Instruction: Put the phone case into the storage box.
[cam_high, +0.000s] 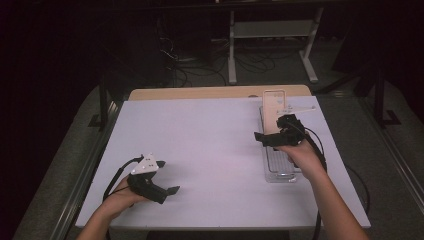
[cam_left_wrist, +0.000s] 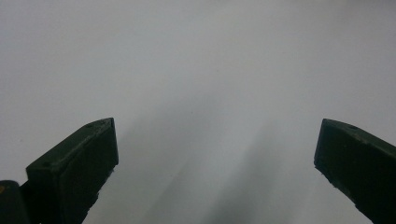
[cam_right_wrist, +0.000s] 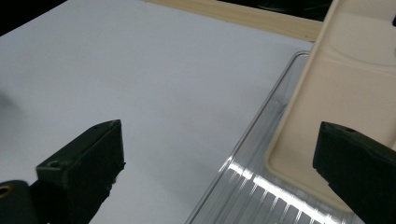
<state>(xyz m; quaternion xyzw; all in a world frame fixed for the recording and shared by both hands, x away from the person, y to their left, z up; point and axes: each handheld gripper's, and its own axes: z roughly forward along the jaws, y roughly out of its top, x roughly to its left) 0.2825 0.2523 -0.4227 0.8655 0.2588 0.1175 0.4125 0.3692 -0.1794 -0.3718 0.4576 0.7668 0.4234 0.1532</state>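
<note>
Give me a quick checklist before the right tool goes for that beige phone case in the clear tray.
1. Right tool open: ok, its jaws stand wide apart.
2. Nothing held in the right tool: ok, only the white table cover and the tray show between its jaws.
3. Beige phone case within reach: ok, it leans in the clear tray just ahead of one jaw.
4. Case lined up between the jaws: not ok, it sits off to one side.
5. Left tool out of the way: ok, open and over bare cover near the front left.
6. How firmly the case stands in the tray: cannot tell.
</note>
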